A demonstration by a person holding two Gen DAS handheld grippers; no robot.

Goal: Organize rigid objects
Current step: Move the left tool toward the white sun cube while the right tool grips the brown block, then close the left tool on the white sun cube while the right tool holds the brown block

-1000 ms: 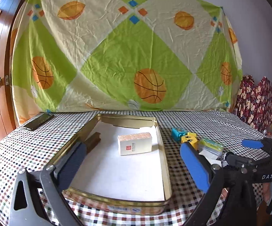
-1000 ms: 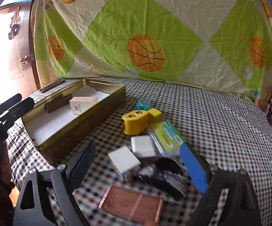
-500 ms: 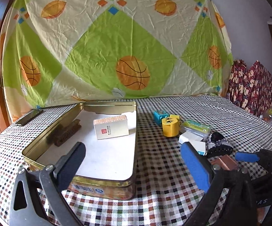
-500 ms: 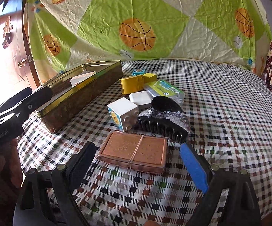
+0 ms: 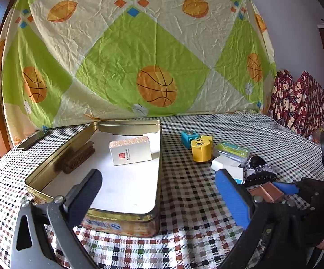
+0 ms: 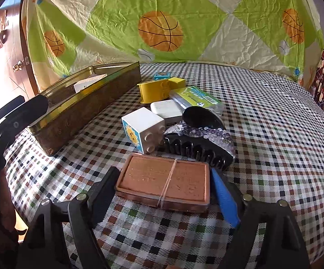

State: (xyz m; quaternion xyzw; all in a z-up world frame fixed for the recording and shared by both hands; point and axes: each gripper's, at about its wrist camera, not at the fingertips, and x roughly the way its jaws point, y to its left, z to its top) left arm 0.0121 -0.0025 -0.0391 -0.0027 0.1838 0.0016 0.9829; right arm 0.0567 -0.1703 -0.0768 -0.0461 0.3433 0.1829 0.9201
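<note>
So the right gripper (image 6: pixel 164 188) had dropped down out of the open air and now straddled the copper-coloured case (image 6: pixel 165 180) with the rubber band, jaws closing around it but not quite clamped yet. The case still lay on the checked tablecloth (image 6: pixel 274 134), just in front of the black hair claw (image 6: pixel 198 146). The left gripper (image 5: pixel 159 192) hung wide open and empty over the gold tin (image 5: pixel 126 215), which looked like where the case was headed.

The right gripper (image 6: pixel 164 179) is angled downward with its jaws closing around a copper case (image 6: pixel 165 179), while the left gripper (image 5: pixel 157 192), at its nine o'clock, is held spread and empty.
</note>
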